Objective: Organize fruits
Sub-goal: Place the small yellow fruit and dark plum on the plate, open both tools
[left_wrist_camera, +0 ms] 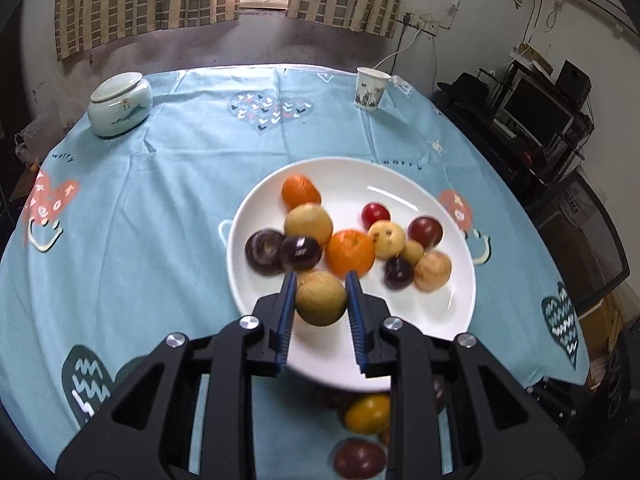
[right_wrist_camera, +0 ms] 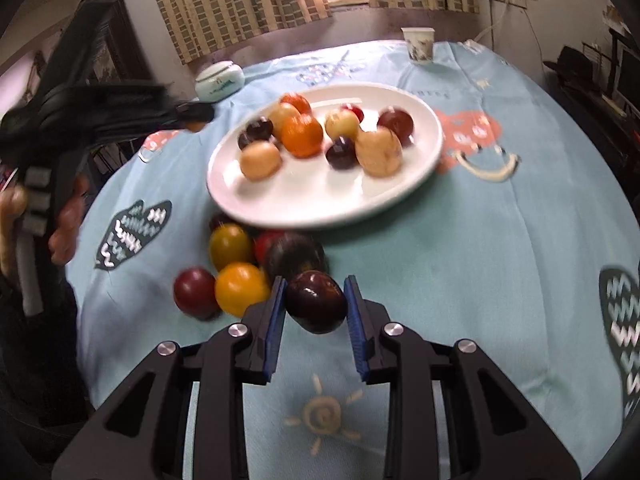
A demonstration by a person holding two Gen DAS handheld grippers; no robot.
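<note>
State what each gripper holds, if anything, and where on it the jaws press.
Left gripper: a yellow-green fruit, pinched across its two sides. Right gripper: a dark plum, likewise squeezed at its sides.

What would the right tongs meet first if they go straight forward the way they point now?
Probably the dark plum on the cloth, just ahead of the dark plum they hold. Behind it comes the white plate. Depth is unclear, so the tongs may pass above it.

plates (left_wrist_camera: pixel 448 312): one
paper cups (left_wrist_camera: pixel 371 88): one
lidded jars (left_wrist_camera: pixel 119 104): one
grippers: two, left gripper (left_wrist_camera: pixel 321 292), right gripper (right_wrist_camera: pixel 315 298)
oranges (left_wrist_camera: pixel 350 252) on plate: two
</note>
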